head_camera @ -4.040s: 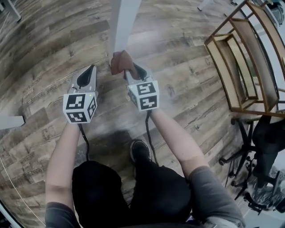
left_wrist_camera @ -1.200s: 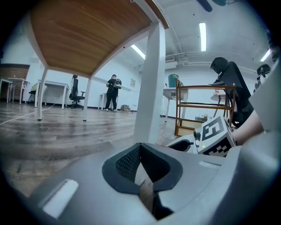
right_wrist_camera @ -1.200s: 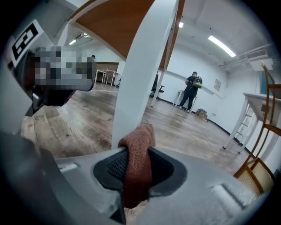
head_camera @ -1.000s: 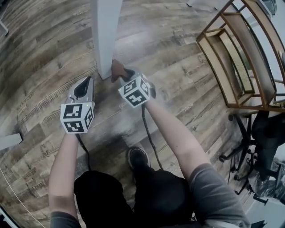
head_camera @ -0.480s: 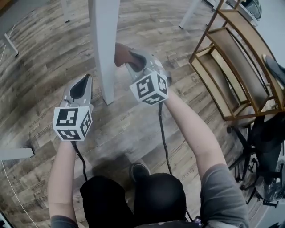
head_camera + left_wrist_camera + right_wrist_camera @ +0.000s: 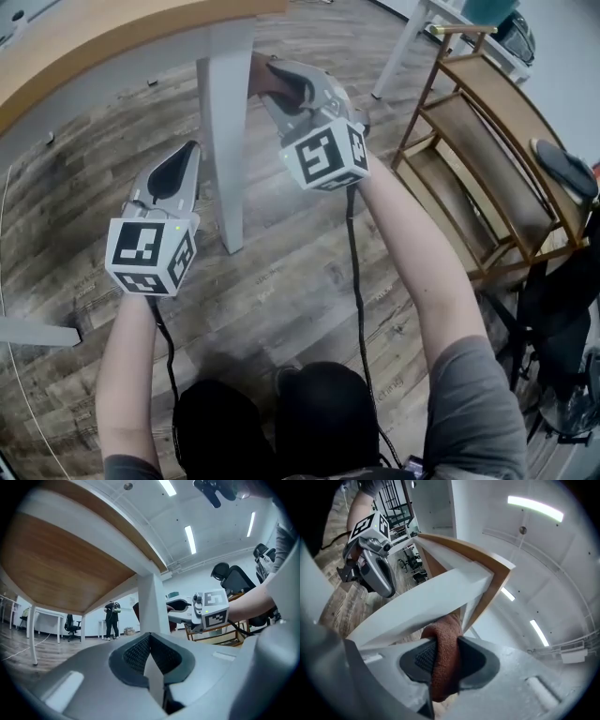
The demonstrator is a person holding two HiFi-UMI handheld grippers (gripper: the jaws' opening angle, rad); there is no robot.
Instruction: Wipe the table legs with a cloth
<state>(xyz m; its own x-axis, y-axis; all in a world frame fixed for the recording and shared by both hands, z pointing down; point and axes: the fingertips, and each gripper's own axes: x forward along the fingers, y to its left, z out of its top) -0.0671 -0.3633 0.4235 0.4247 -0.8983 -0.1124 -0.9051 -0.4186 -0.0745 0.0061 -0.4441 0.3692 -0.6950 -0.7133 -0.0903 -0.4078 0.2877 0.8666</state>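
The right gripper (image 6: 445, 663) is clamped on a rust-brown cloth (image 6: 443, 644). The fold bulges out past the pads, and its far end is pressed against the white leg (image 6: 417, 604). In the head view this gripper (image 6: 281, 82) sits at 12 o'clock. The cloth (image 6: 261, 73) meets the leg's 3 o'clock face near its top, just under the wooden tabletop (image 6: 94, 37).

The left gripper (image 6: 152, 665) has its jaws together with nothing in them. It hangs at 9 o'clock in the head view (image 6: 173, 176), just beside the leg (image 6: 225, 141) and not touching it. The leg runs down to the plank floor (image 6: 281, 272) between the two grippers. A wooden shelf (image 6: 487, 150) stands well apart at 3 o'clock.

The step in hand looks like a stroke at the top of the leg. To do it well, I would:

- Keep the grip firm so the cloth cannot slide back between the pads.
- Lead with the bulging fold so only fabric rubs the paint, never the jaws.
- Hold steady pressure square to the face.
- Draw the stroke the full way toward 6 o'clock, down to the foot.
- Work round to the other faces, including the one the left gripper now crowds, which should move aside.
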